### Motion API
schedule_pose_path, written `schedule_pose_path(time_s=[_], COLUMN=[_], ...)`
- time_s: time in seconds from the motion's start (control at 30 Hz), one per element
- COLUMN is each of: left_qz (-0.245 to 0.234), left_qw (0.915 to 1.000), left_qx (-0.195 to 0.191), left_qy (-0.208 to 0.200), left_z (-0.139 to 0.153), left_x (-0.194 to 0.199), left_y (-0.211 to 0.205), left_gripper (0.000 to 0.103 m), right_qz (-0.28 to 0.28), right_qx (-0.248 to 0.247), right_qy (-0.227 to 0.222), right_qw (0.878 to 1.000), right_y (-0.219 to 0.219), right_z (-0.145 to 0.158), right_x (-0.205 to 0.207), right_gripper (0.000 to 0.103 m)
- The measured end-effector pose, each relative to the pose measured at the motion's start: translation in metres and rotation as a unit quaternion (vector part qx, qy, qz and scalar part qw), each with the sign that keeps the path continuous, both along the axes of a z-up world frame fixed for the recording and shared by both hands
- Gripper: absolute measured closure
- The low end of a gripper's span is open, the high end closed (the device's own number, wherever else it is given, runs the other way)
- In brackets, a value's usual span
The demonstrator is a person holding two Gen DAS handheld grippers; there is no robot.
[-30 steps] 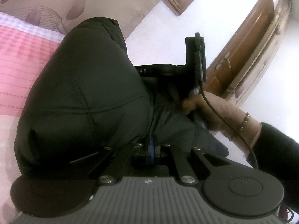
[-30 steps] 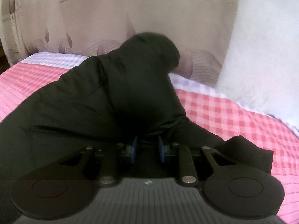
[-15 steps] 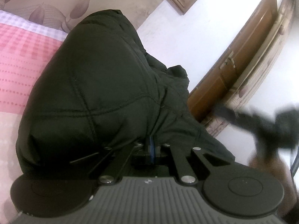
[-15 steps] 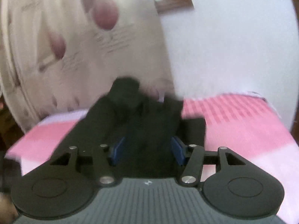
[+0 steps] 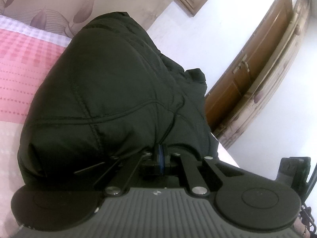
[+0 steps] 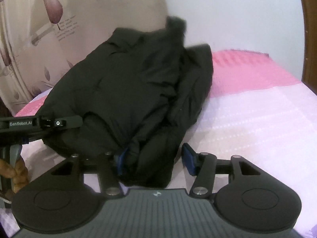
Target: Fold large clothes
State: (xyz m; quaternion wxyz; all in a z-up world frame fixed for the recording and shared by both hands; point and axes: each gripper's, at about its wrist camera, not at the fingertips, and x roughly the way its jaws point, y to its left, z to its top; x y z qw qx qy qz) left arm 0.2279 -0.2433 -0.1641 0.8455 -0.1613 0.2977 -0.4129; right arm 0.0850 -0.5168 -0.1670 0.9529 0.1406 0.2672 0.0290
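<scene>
A black padded jacket (image 5: 111, 103) lies bunched on the pink and white bed; it also shows in the right wrist view (image 6: 130, 91). My left gripper (image 5: 160, 154) is shut, its blue pads pressed together at the jacket's near edge, which it seems to pinch. My right gripper (image 6: 153, 158) is open, its blue pads on either side of a folded jacket edge (image 6: 156, 158) without clamping it. The left gripper's body (image 6: 39, 124) shows at the left of the right wrist view, against the jacket.
The bed cover (image 6: 247, 123) is pink at the far end and pale near me. A patterned curtain (image 6: 39, 39) hangs behind the bed. A wooden door (image 5: 253, 63) and white wall (image 6: 227, 13) lie to the right.
My right gripper let go of the jacket, opened wide and swung round to the jacket's near edge. The left gripper stayed shut and barely moved.
</scene>
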Motion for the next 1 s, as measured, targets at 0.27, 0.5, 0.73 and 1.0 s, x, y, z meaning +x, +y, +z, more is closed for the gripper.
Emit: schedule_pose_path(time_s=[0.27, 0.5, 0.73, 1.0], left_qz=[0.006, 0.01, 0.013, 0.017], left_qw=[0.9999, 0.9997, 0.9995, 0.9992], left_qx=[0.007, 0.013, 0.018, 0.023], left_qy=[-0.009, -0.016, -0.021, -0.027], left_z=[0.002, 0.003, 0.004, 0.005], left_x=[-0.003, -0.007, -0.009, -0.011], left_y=[-0.002, -0.005, -0.006, -0.008], left_gripper=[0.092, 0.092, 0.092, 0.092], right_qz=[-0.011, -0.007, 0.013, 0.025], right_qx=[0.123, 0.236, 0.194, 0.213], right_qy=[-0.011, -0.018, -0.013, -0.021], right_qw=[0.992, 0.972, 0.981, 0.977], right_y=[-0.029, -0.048, -0.028, -0.037], right_z=[-0.002, -0.014, -0.012, -0.017], right_x=[-0.006, 0.023, 0.059, 0.068], right_gripper=[0.023, 0.014, 0.0, 0.0])
